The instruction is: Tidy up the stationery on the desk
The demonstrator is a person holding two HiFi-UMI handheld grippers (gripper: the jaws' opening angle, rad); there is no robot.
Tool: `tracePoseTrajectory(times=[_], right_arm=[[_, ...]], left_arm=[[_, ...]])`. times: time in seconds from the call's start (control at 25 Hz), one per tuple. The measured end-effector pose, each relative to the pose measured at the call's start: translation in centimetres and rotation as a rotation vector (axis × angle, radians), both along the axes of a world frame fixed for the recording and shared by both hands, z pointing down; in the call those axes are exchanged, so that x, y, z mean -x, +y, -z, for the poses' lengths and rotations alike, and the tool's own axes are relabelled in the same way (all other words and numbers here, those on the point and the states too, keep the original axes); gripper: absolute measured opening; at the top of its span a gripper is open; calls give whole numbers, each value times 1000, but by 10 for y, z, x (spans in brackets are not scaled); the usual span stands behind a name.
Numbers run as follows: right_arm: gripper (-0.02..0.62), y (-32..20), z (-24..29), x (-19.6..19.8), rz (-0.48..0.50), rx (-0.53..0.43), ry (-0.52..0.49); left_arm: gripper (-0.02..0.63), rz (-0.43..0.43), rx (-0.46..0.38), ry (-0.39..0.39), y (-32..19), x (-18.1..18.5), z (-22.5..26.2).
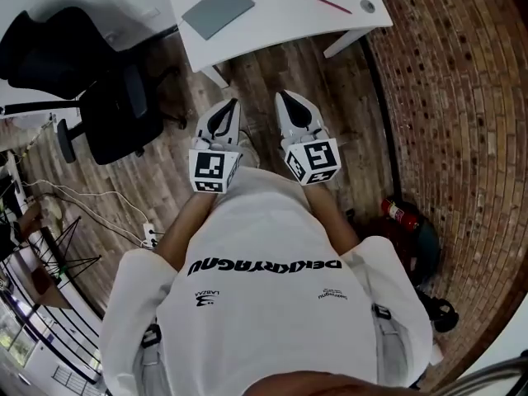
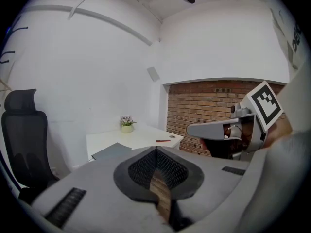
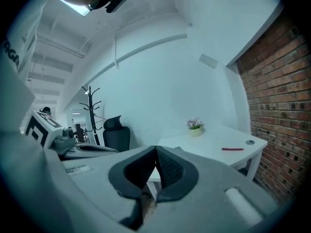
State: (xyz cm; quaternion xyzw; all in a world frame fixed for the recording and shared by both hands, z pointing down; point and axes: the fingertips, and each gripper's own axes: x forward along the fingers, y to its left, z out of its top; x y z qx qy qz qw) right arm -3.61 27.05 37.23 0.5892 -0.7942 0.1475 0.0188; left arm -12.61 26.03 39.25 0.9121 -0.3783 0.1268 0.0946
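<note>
A white desk (image 1: pixel 280 19) stands ahead of me, well beyond both grippers. On it lie a grey notebook (image 1: pixel 218 9), a red pen (image 1: pixel 333 5) and a small round grey thing (image 1: pixel 367 7). My left gripper (image 1: pixel 233 103) and right gripper (image 1: pixel 282 96) are held side by side close to my chest, over the wooden floor. Both are shut with nothing between their jaws. The left gripper view shows its jaws closed (image 2: pixel 156 150), with the notebook (image 2: pixel 112 151) and pen (image 2: pixel 163 141) far off. In the right gripper view the jaws (image 3: pixel 156 150) also meet, and the pen (image 3: pixel 232 149) lies beyond.
A black office chair (image 1: pixel 107 97) stands left of the desk. A brick wall (image 1: pixel 462 97) runs along the right, with a red fire extinguisher (image 1: pixel 402 214) at its foot. A small potted plant (image 2: pixel 127 125) sits at the desk's far side. Cables (image 1: pixel 99 209) trail on the floor at left.
</note>
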Motion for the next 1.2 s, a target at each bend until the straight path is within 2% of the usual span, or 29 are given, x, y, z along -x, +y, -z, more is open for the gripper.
tracePoseTrajectory(times=[0.32, 0.52, 0.72, 0.88, 1.04, 1.2], right_arm=[[-3, -72, -1, -7, 33, 27, 28], [-3, -107, -1, -24, 80, 23, 29], [-2, -156, -6, -49, 162, 50, 18], [-2, -201, 2, -74, 209, 41, 0], [-2, -234, -3, -96, 218, 83, -67], [-2, -254, -13, -95, 232, 123, -81]], left_arm=[[-2, 27, 57, 38, -66, -9, -9], [-2, 63, 52, 42, -97, -29, -10], [-2, 101, 63, 18, -141, -60, -16], [-2, 185, 43, -1, -187, -80, -9], [-2, 230, 45, -44, -230, -102, -13], [-2, 263, 88, -60, -251, -100, -23]])
